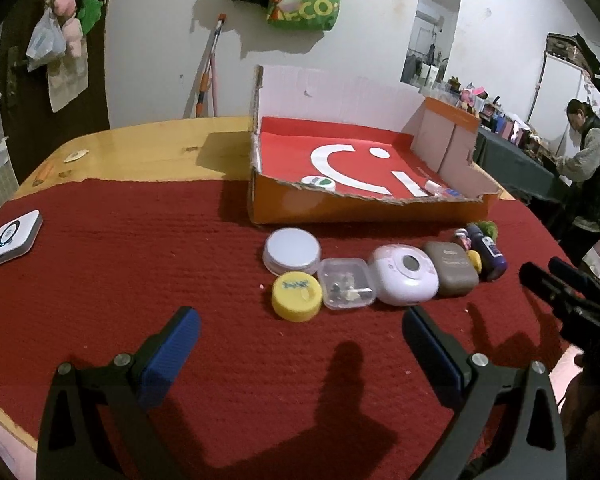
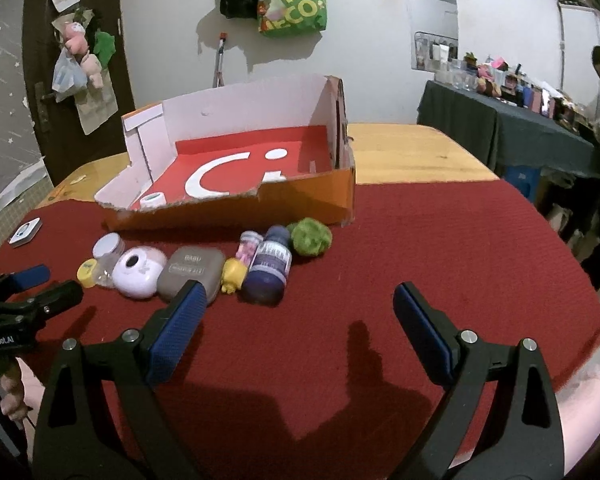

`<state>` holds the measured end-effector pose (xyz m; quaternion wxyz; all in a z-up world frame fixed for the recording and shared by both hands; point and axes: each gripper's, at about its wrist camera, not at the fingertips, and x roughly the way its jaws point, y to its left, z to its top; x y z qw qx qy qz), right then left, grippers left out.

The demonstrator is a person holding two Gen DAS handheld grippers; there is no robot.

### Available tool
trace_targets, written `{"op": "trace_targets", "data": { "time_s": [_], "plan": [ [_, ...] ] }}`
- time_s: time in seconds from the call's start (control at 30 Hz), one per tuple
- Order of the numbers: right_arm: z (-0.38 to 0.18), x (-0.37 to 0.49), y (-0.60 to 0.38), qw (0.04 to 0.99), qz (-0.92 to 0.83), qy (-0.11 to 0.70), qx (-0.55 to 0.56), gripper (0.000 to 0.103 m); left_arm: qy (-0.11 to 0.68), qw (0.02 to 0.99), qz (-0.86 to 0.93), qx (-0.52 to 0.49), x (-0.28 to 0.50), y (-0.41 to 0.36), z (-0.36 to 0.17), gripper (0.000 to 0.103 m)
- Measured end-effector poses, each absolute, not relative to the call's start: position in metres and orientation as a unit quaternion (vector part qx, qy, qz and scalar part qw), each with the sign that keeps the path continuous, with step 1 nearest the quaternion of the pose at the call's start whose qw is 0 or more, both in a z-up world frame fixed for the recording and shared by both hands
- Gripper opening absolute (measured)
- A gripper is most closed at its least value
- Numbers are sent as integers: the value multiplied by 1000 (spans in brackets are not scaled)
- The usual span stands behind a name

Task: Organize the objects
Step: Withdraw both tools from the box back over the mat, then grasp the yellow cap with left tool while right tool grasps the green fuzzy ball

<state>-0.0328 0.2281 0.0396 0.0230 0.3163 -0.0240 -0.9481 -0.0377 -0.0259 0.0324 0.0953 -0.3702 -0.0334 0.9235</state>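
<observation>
- My left gripper (image 1: 300, 332) is released, its blue pads spread wide and holding nothing, low in the left wrist view above the red cloth (image 1: 140, 280).
- My right gripper (image 2: 296, 312) is likewise released and empty, at the bottom of the right wrist view; its left pad overlaps the near edge of the brown case (image 2: 191, 270) in the picture, but I cannot tell whether they touch.
- A row of small items runs across the middle of the left wrist view, just in front of the cardboard box (image 1: 364, 208): a white round jar (image 1: 292, 250), a yellow cap (image 1: 297, 295), a clear plastic box (image 1: 346, 284), a white-pink round device (image 1: 405, 276), the brown case, a small yellow figure (image 2: 234, 276), and a dark purple bottle (image 2: 269, 266) lying on its side.
- A green fuzzy ball (image 2: 312, 236) sits at the right end of the row, close to the box's front wall, with a small pink vial (image 2: 247, 245) beside the bottle.
- Inside the box, on its red floor, a small white round container (image 1: 318, 182) rests near the front left corner.
- A white square gadget (image 1: 14, 237) lies well apart at the left edge of the cloth.
- A person (image 1: 596, 168) stands at the right edge by a dark table.
</observation>
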Motion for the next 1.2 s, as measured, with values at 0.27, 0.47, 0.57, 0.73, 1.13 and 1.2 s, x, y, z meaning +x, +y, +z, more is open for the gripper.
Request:
{"op": "trace_targets", "data": {
  "time_s": [0.27, 0.47, 0.57, 0.73, 1.13, 1.2],
  "plan": [
    [47, -73, 256, 39, -936, -54, 347, 96, -15, 98, 916, -390, -55, -36, 28, 92],
    [39, -99, 274, 54, -920, -80, 381, 96, -2, 104, 908, -405, -64, -40, 22, 81],
    [32, -109, 279, 62, -910, -94, 400, 96, 5, 112, 907, -407, -65, -39, 22, 75],
    [27, -116, 273, 64, -906, -81, 410, 94, 22, 112, 907, -406, -66, -36, 18, 69],
    [23, -123, 276, 57, -902, -70, 422, 74, 28, 99, 909, -404, -71, -41, 18, 61],
    [23, -124, 273, 67, -900, -63, 426, 68, 31, 100, 909, -403, -71, -40, 18, 58]
  ]
}}
